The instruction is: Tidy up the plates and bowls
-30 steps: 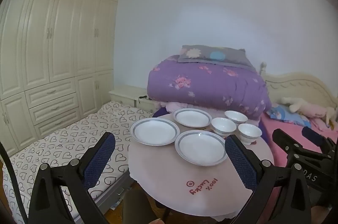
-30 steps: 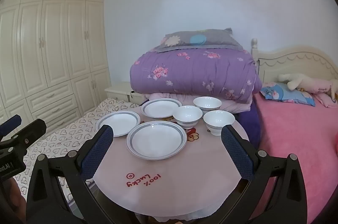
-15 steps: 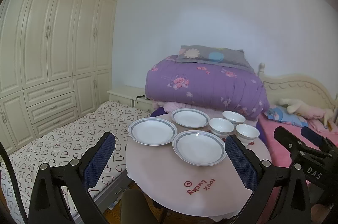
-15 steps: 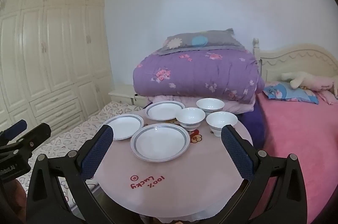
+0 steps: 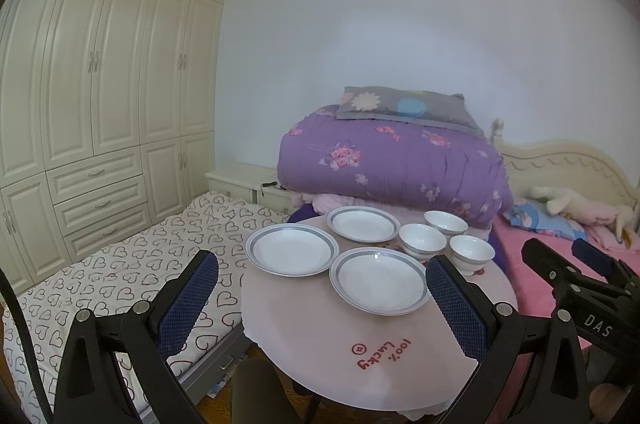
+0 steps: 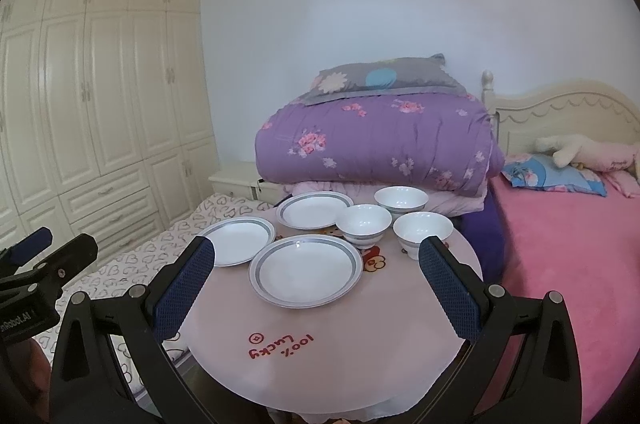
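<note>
Three white plates with grey rims lie on a small round pink table (image 5: 320,352): a near plate (image 5: 379,280) (image 6: 306,271), a left plate (image 5: 292,250) (image 6: 240,241) and a far plate (image 5: 363,224) (image 6: 314,210). Three white bowls stand to their right: a middle bowl (image 5: 422,241) (image 6: 363,224), a far bowl (image 5: 445,223) (image 6: 401,201) and a right bowl (image 5: 471,254) (image 6: 423,231). My left gripper (image 5: 320,288) and right gripper (image 6: 314,278) hover before the table's near edge, both open and empty.
Behind the table a folded purple quilt (image 5: 392,159) with a grey pillow (image 5: 404,105) is stacked. A pink bed (image 6: 568,244) lies to the right, a heart-print mattress (image 5: 132,272) to the left, and cream wardrobes (image 5: 100,83) line the left wall.
Both wrist views have tilted upward a little and drifted, so the table sits lower in each frame. The plates and bowls have not moved, and both grippers stay open.
</note>
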